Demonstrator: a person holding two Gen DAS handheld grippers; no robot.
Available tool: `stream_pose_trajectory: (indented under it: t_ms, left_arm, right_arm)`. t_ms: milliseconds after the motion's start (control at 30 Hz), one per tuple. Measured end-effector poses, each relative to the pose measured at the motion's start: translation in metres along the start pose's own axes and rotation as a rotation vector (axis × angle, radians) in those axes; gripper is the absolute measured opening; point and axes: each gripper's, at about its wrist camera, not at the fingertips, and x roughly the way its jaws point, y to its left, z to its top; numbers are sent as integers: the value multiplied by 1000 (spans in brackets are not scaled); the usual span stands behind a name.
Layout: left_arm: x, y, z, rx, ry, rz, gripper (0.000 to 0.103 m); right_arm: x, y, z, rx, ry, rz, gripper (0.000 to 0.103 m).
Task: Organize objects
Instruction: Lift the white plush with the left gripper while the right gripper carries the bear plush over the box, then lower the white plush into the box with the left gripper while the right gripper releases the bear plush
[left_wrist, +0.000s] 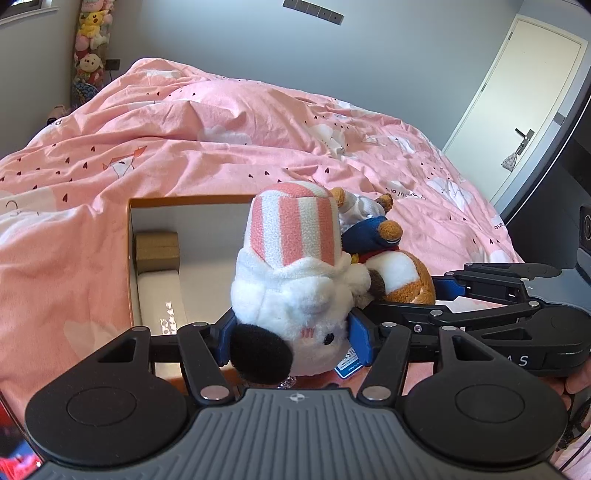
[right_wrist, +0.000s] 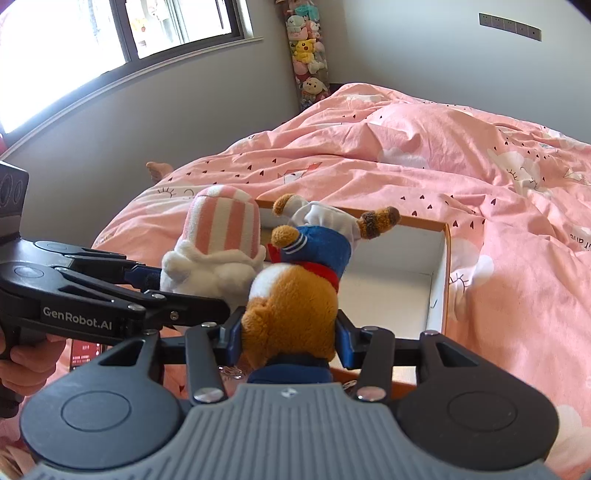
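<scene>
Gripping a white plush (left_wrist: 291, 295) with a pink-striped body head-first between its blue pads, the left gripper (left_wrist: 291, 338) hangs above an orange-rimmed box (left_wrist: 130, 258) on the pink bedding (left_wrist: 184, 140). Just beside it, the right gripper (right_wrist: 290, 339) clamps a brown sailor-suited plush (right_wrist: 295, 295). "GenRobot.AI" reads on the left gripper's side.

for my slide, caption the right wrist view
Right claw grips a brown sailor-suit plush upside down above an open box on the pink bed.

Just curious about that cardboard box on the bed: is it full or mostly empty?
Mostly empty. The box shows bare white floor; only a small brown carton sits in one corner.
</scene>
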Motion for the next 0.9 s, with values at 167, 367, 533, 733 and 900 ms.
stream_pose_trajectory:
  t_ms: [167,367,533,733,900]
  left_arm:
    - [-2,9,25,35,2,-8,69]
    - [6,30,60,81,75,-12,69]
    - [35,51,74,66,209,-27,69]
    - [86,62,66,58,381,-46,69]
    - [121,67,53,63,489,-29,69]
  right_arm:
    - [5,-3,19,8,-46,15,50]
    - [23,-13,43,42,-96,12,50]
    - [50,-23,45,76,-60,29,50]
    - [86,-36,34,114,35,67,50]
    - [117,-45,21,122,136,75,50]
